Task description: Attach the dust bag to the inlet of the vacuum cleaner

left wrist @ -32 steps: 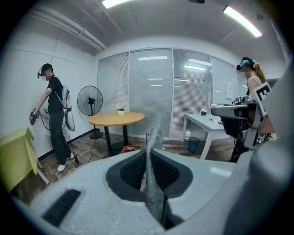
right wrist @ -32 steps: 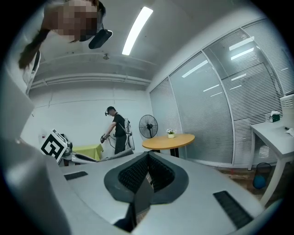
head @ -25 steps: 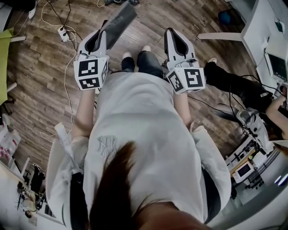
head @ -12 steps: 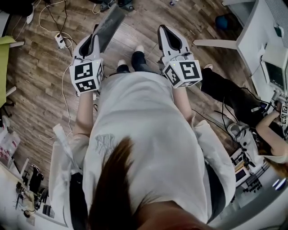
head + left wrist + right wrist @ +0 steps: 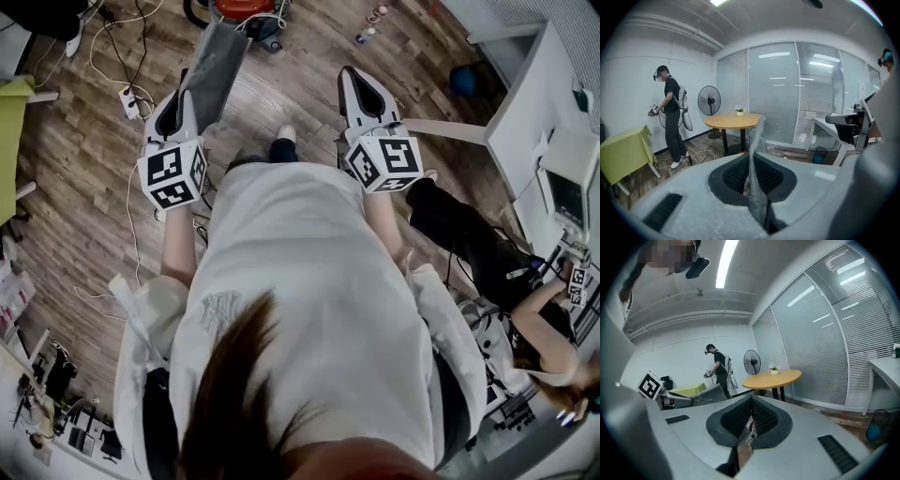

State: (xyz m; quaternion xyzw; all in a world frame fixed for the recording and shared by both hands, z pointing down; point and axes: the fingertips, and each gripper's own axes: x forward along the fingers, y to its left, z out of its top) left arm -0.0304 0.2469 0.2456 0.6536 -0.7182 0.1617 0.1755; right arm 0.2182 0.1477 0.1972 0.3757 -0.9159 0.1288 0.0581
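Note:
In the head view my left gripper (image 5: 181, 94) is shut on the lower edge of a flat grey dust bag (image 5: 216, 61), which sticks out ahead over the wooden floor. A red vacuum cleaner (image 5: 246, 9) shows at the top edge, beyond the bag's tip. In the left gripper view the bag (image 5: 754, 154) stands edge-on, pinched between the black pads. My right gripper (image 5: 354, 80) is held level with the left one, shut and empty; in its own view the right gripper (image 5: 750, 416) has its pads together, and the bag (image 5: 708, 393) shows to its left.
A round wooden table (image 5: 733, 121), a standing fan (image 5: 708, 101), a standing person (image 5: 671, 122) and a yellow-green table (image 5: 623, 152) are ahead. A power strip (image 5: 131, 98) with cables lies on the floor at left. At right are a white desk (image 5: 544, 103) and a seated person (image 5: 469, 234).
The floor has slid down the head view and the vacuum cleaner has come into sight at the top. Both grippers have been carried forward, the left still holding the bag.

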